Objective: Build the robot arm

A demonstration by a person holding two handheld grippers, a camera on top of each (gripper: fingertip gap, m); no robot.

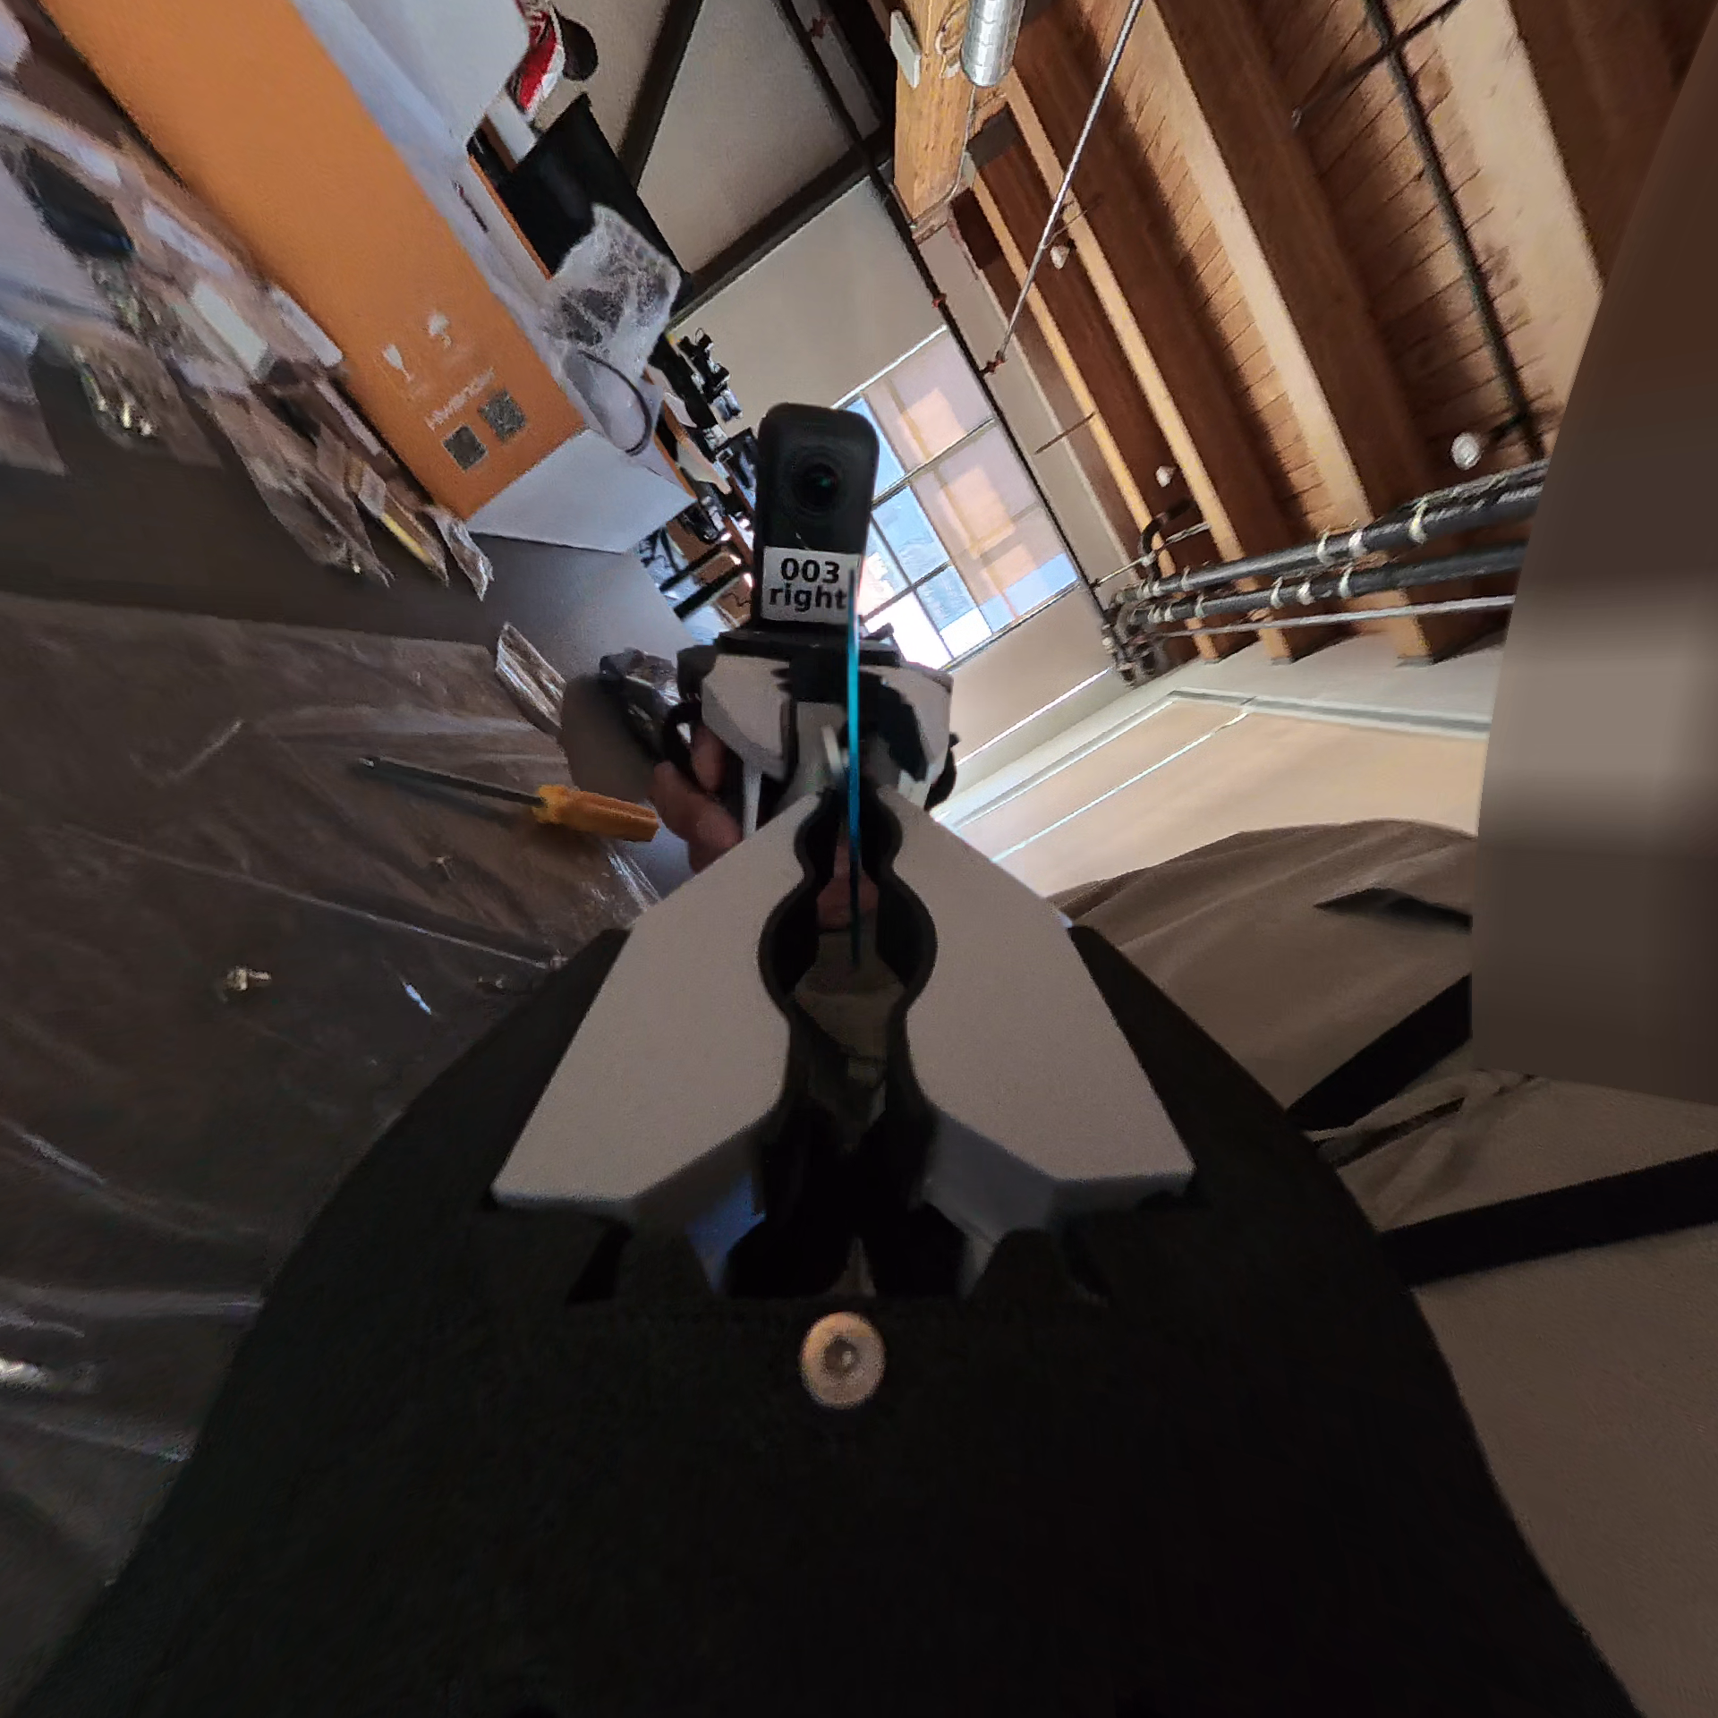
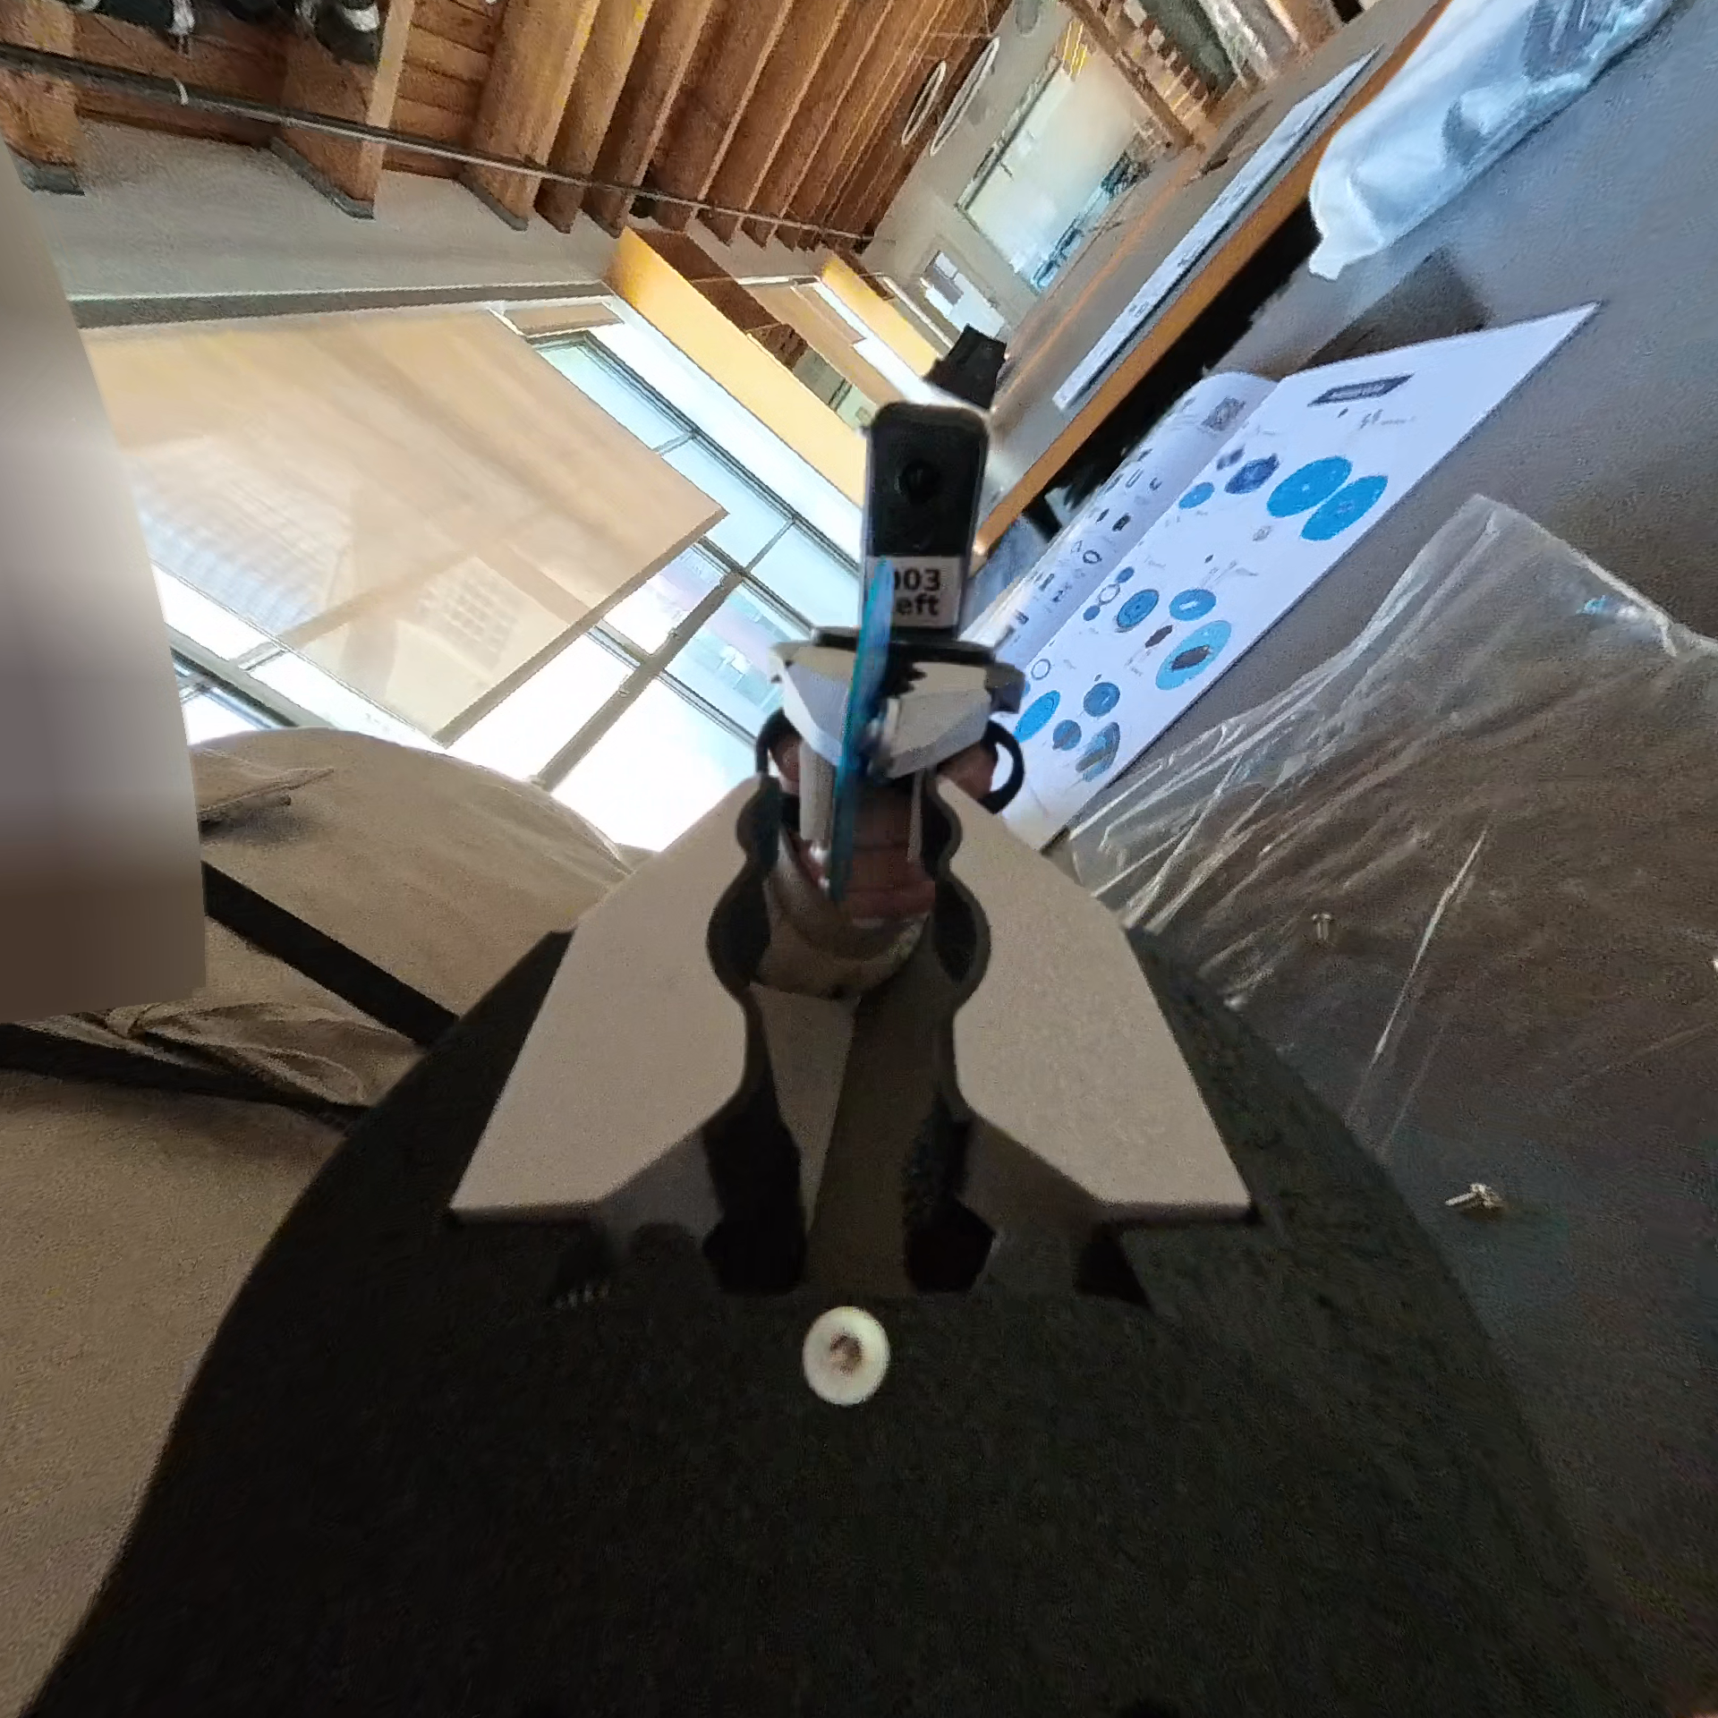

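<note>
The two grippers face each other above a dark table, with a thin blue disc edge-on between them. My left gripper has its jaws nearly together on the disc's near edge. In the right wrist view its grey fingers pinch the disc. My right gripper has its jaws visibly apart, with the disc's edge in the gap. A small silver part sits against the disc at the right gripper's tips. A hand holds the right gripper.
An orange-handled screwdriver and loose screws lie on the plastic-covered table. An orange and white box stands behind. An illustrated sheet, a clear plastic bag and screws lie on the other side. The person's beige clothing is close.
</note>
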